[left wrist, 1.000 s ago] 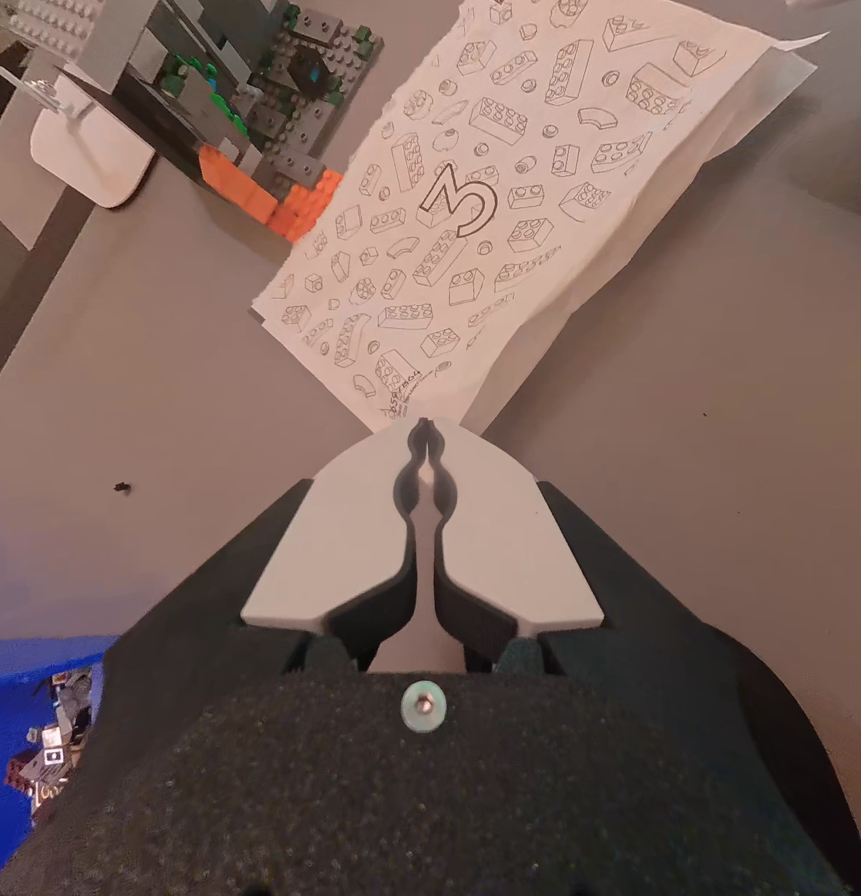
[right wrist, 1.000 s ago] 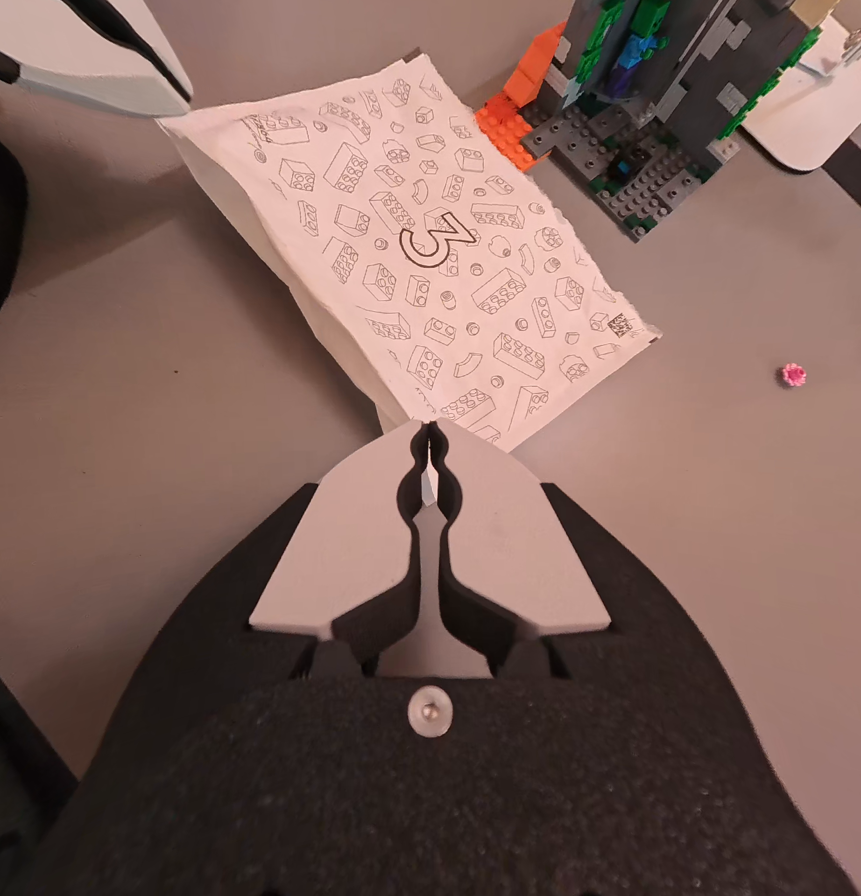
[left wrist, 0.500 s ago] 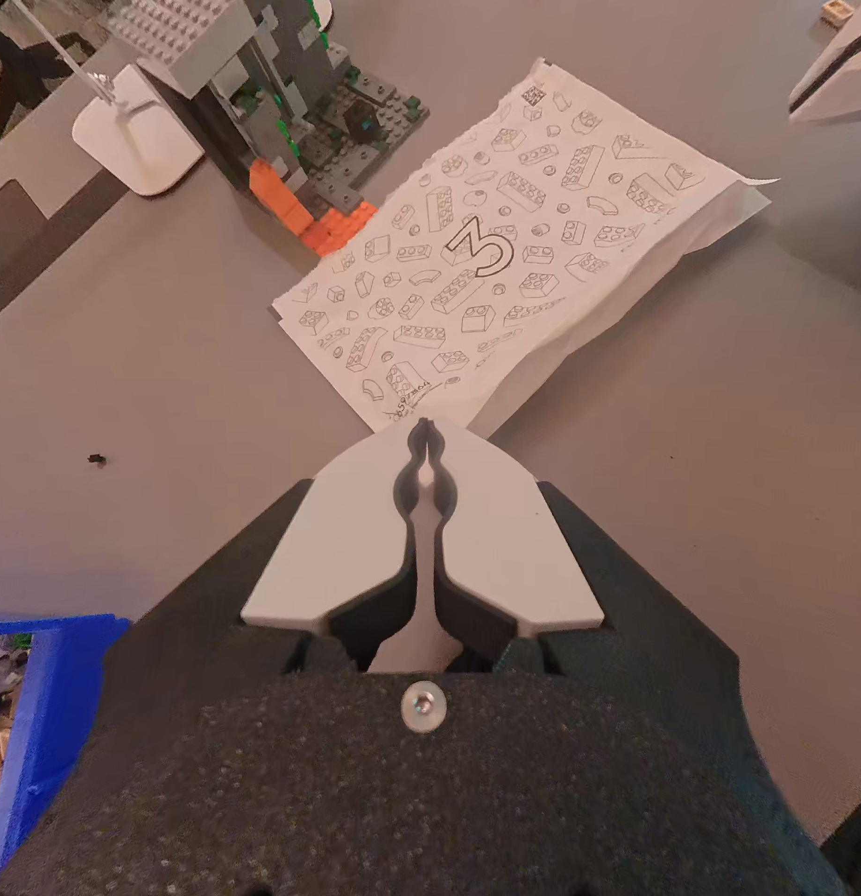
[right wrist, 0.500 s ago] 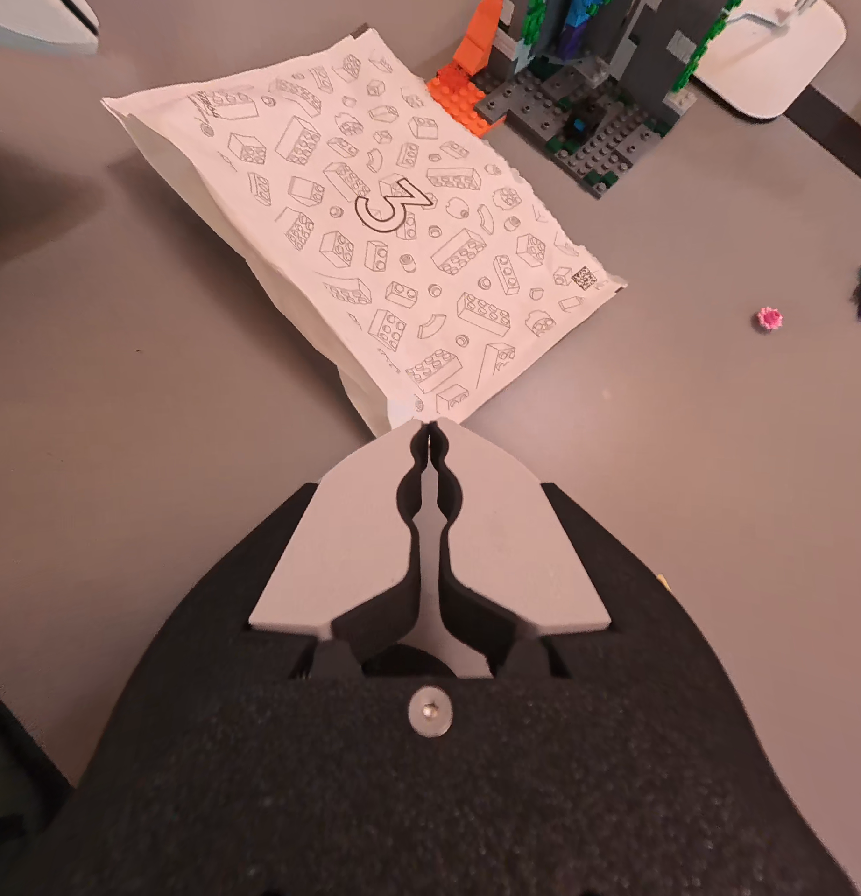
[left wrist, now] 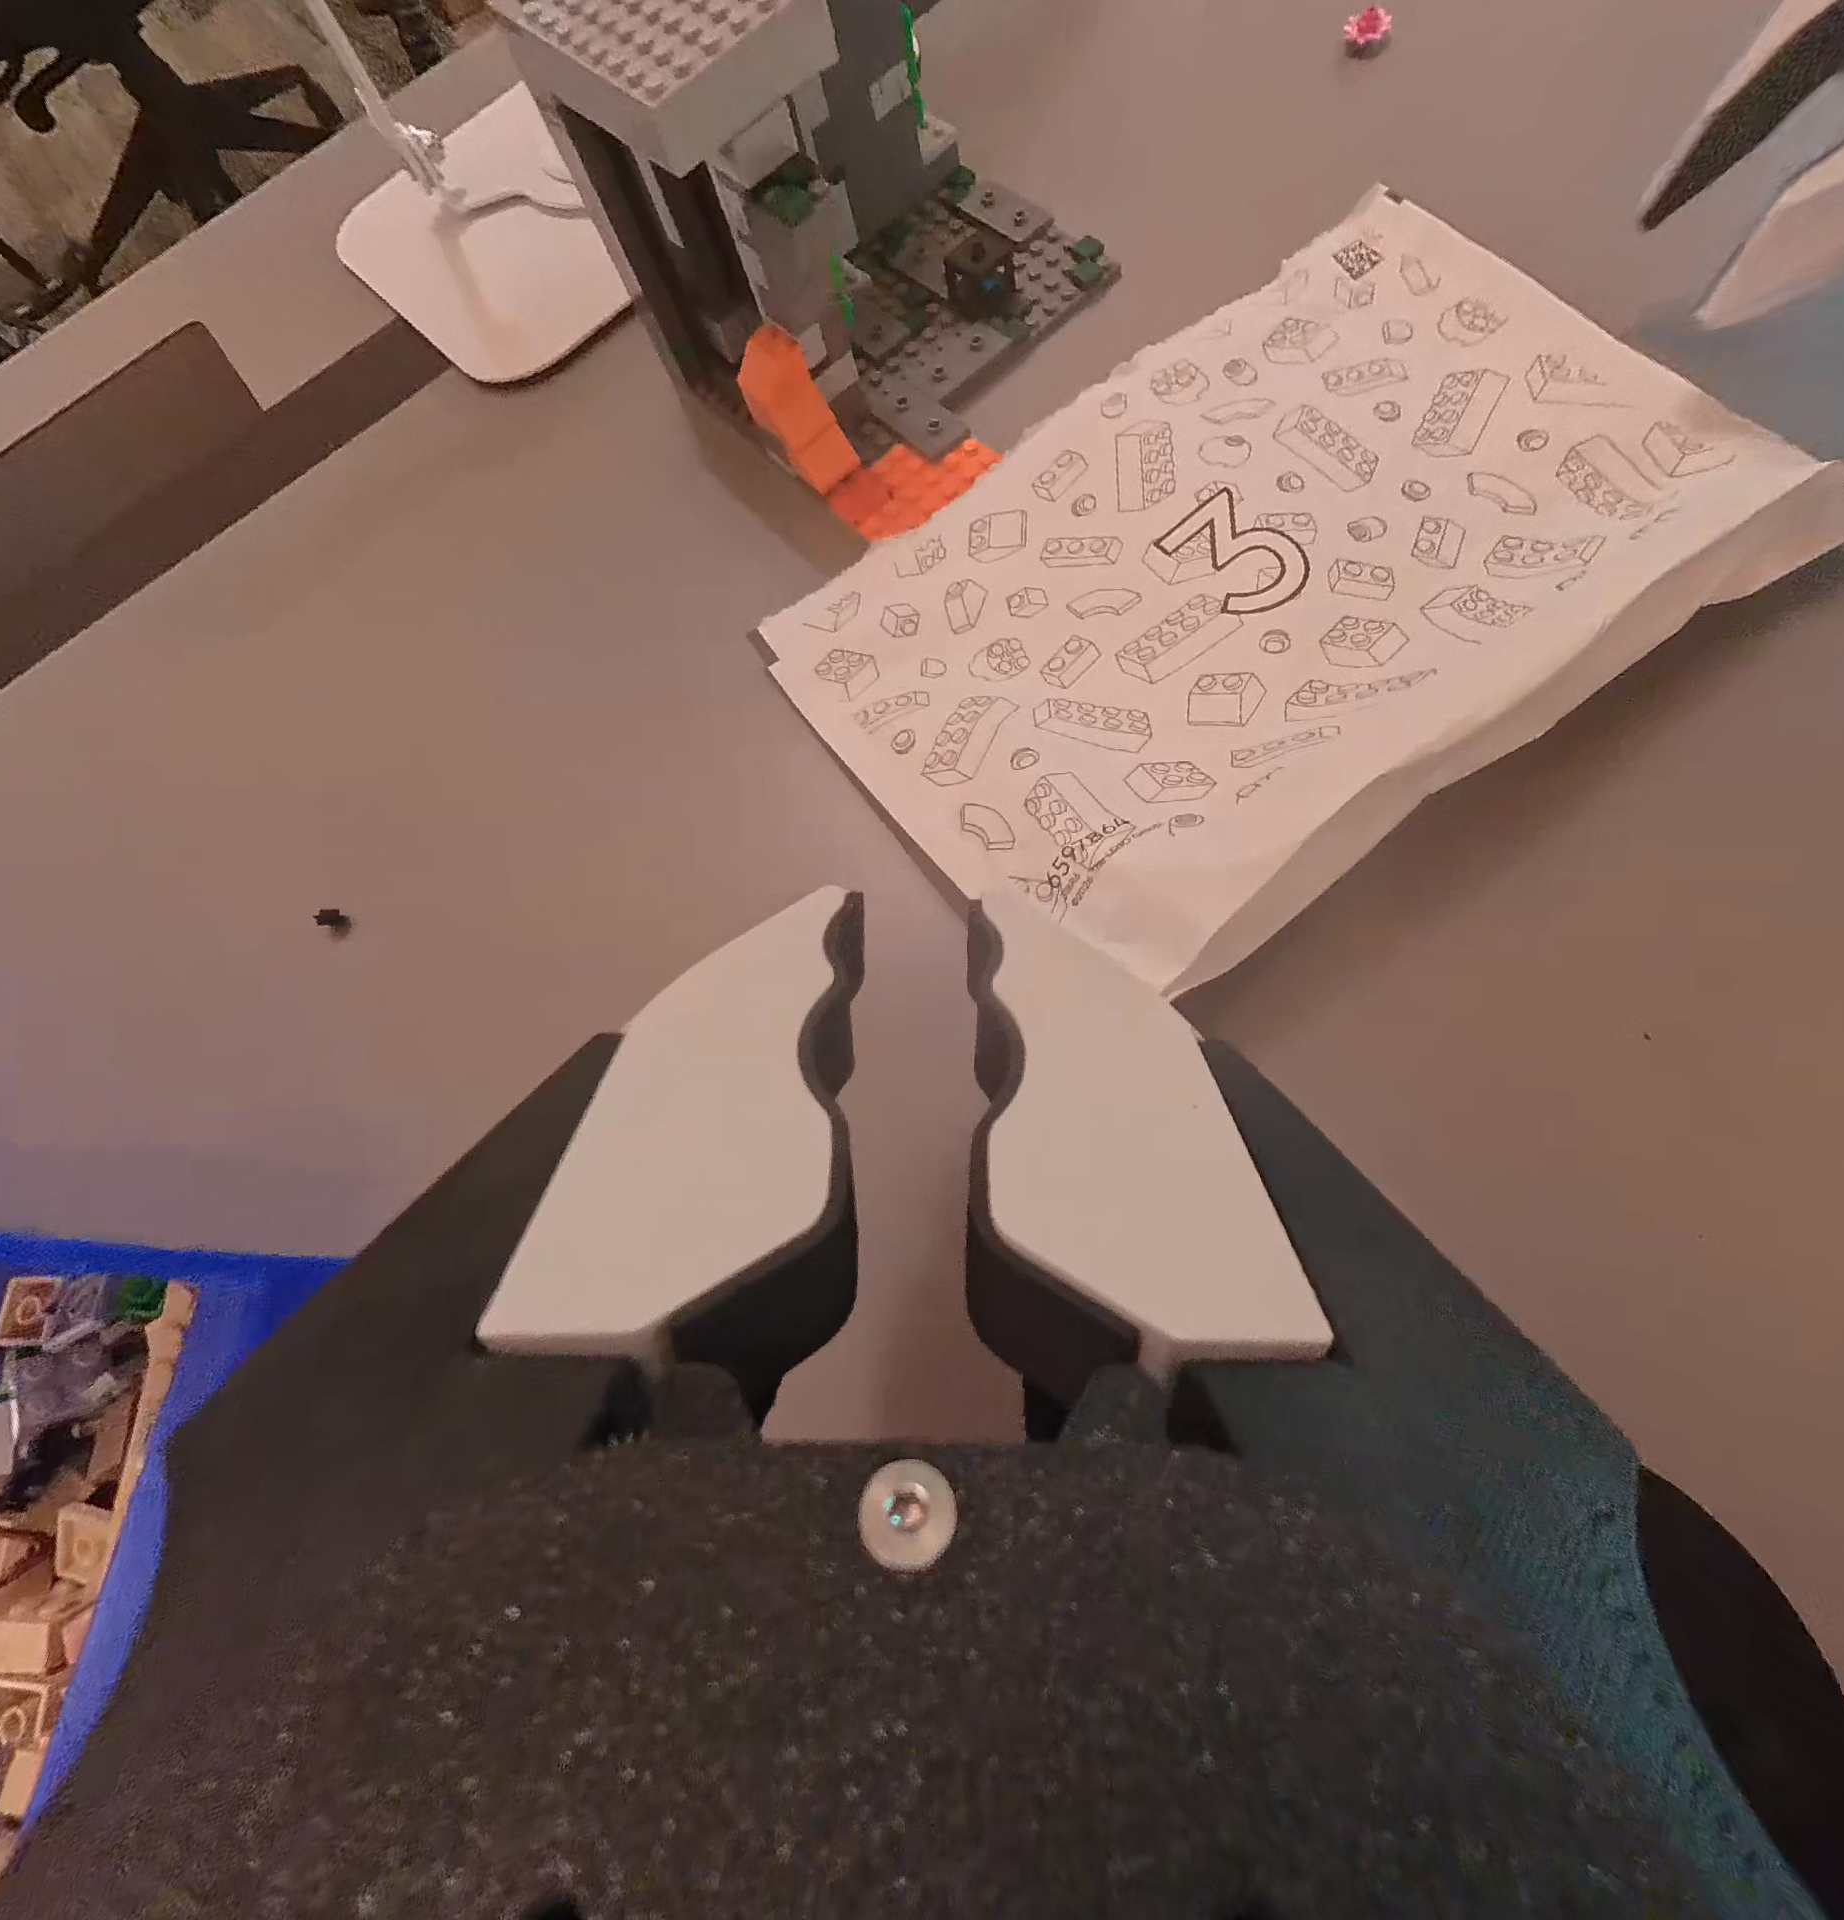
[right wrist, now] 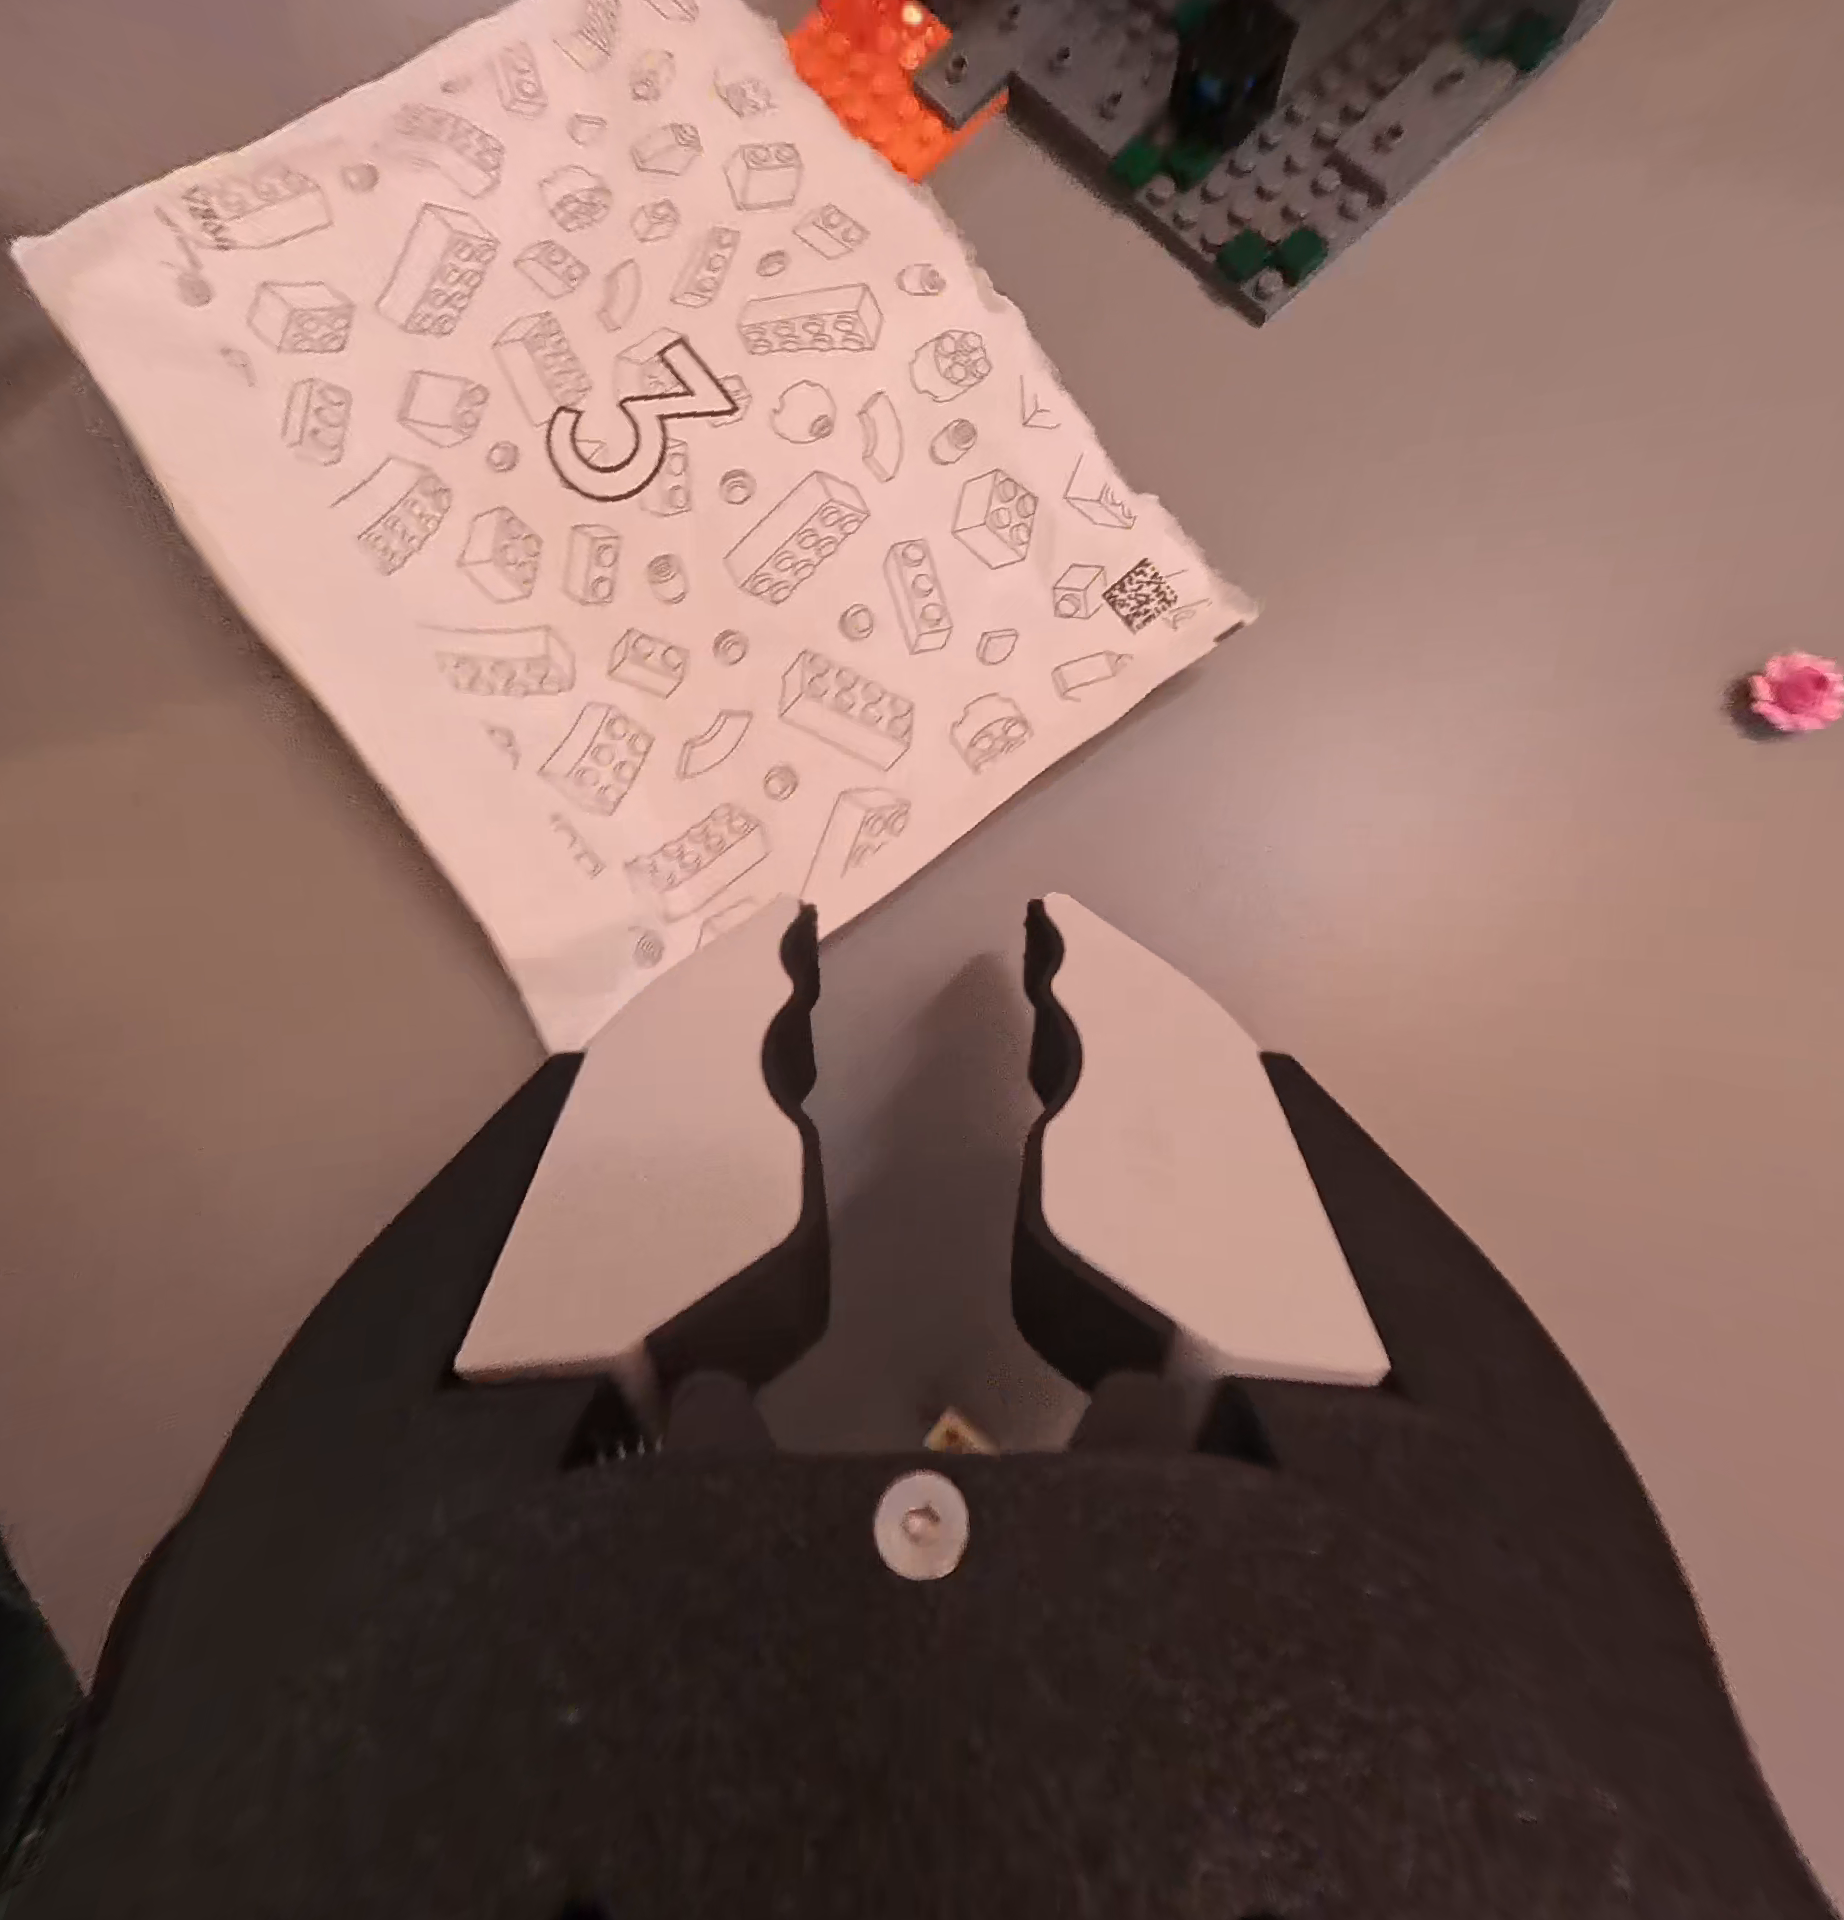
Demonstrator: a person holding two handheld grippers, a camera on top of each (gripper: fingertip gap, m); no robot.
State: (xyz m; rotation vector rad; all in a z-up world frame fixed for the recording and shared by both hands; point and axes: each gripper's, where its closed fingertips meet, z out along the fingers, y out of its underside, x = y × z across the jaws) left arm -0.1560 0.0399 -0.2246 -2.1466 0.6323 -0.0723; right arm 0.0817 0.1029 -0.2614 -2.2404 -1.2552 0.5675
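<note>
A white paper bag [left wrist: 1302, 623] printed with black outline drawings of toy bricks and one large outlined numeral is seen lying flat on the grey tabletop [left wrist: 430, 727], turned diagonally. In the left wrist view it fills the centre right of the frame; in the right wrist view [right wrist: 627, 488] it fills the upper left. One short edge is ragged, as if torn, and a small square code is printed at that end. The bag's nearest corner is partly covered by one fingertip of each open, empty tool, left tool [left wrist: 913, 914] and right tool [right wrist: 918, 920].
</note>
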